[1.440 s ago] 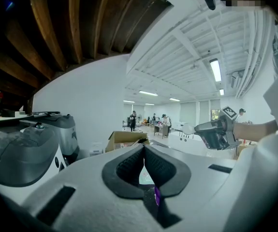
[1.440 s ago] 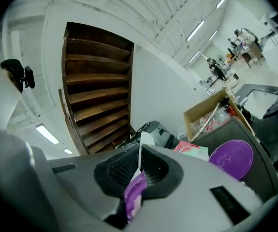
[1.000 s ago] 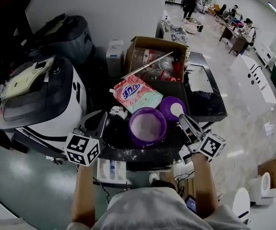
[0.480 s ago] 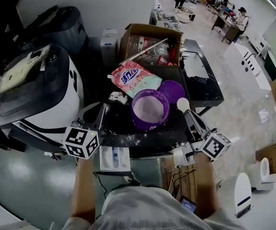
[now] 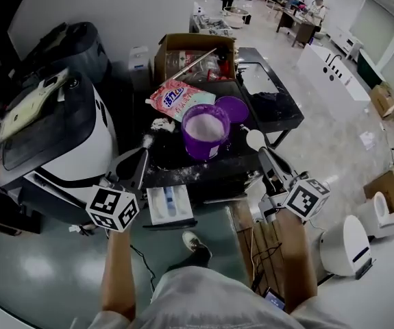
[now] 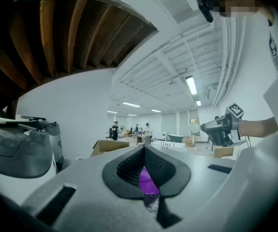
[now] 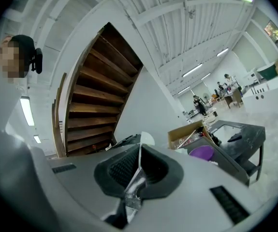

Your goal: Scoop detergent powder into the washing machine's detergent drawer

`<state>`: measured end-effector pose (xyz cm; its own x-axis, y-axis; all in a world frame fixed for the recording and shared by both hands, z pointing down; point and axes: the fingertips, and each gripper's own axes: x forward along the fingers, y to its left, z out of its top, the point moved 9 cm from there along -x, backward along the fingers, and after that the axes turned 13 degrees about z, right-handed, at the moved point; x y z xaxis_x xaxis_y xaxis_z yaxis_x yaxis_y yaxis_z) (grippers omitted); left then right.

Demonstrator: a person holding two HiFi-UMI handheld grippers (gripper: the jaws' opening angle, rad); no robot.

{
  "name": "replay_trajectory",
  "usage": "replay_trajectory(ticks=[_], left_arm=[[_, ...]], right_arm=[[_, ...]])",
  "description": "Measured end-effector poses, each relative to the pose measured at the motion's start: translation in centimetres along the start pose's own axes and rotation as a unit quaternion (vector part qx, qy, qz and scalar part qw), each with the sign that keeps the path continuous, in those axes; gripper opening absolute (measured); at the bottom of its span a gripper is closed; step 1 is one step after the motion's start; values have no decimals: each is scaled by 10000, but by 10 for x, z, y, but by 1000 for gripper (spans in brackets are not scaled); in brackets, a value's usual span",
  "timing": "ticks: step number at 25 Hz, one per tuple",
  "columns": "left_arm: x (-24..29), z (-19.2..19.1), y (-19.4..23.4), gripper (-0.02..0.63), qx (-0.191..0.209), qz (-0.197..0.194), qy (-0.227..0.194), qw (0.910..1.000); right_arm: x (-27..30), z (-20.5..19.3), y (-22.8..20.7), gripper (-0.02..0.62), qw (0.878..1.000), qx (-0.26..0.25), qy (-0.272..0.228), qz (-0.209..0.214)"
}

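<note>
A purple tub (image 5: pixel 204 130) filled with white powder stands on the black table (image 5: pixel 183 173). Its purple lid (image 5: pixel 232 108) lies just behind it on the right. My right gripper (image 5: pixel 263 155) is shut on the handle of a white scoop (image 5: pixel 256 140), whose bowl hangs right of the tub near the table's front. In the right gripper view the scoop (image 7: pixel 146 139) sticks up between that gripper's (image 7: pixel 139 151) pads. My left gripper (image 5: pixel 144 151) is shut and holds nothing, left of the tub. The open detergent drawer (image 5: pixel 169 204) juts out below the table's front edge.
A white washing machine (image 5: pixel 46 136) fills the left. A pink detergent bag (image 5: pixel 179 99) lies behind the tub, and an open cardboard box (image 5: pixel 193 57) stands further back. Spilled powder dusts the table. A white stool (image 5: pixel 344 247) stands at the right, and people sit far off.
The right gripper has drawn the scoop back from over the lid towards the table's front right. The head view has pulled back, so the drawer shows more fully.
</note>
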<state>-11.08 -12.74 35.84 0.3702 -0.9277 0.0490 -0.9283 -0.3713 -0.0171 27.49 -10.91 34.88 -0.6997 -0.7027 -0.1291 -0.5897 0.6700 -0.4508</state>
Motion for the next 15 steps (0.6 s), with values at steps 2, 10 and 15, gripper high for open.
replay_trajectory(ticks=[2, 10, 15], left_arm=[[-20, -1, -6, 9, 8, -227, -22, 9997], [-107, -5, -29, 9, -108, -704, 167, 9973], [-153, -5, -26, 9, -56, -532, 292, 9981]], right_arm=[[-15, -7, 23, 12, 10000, -86, 6, -37], [-72, -46, 111, 12, 9996, -63, -143, -244], [-83, -70, 148, 12, 9997, 36, -133, -185]])
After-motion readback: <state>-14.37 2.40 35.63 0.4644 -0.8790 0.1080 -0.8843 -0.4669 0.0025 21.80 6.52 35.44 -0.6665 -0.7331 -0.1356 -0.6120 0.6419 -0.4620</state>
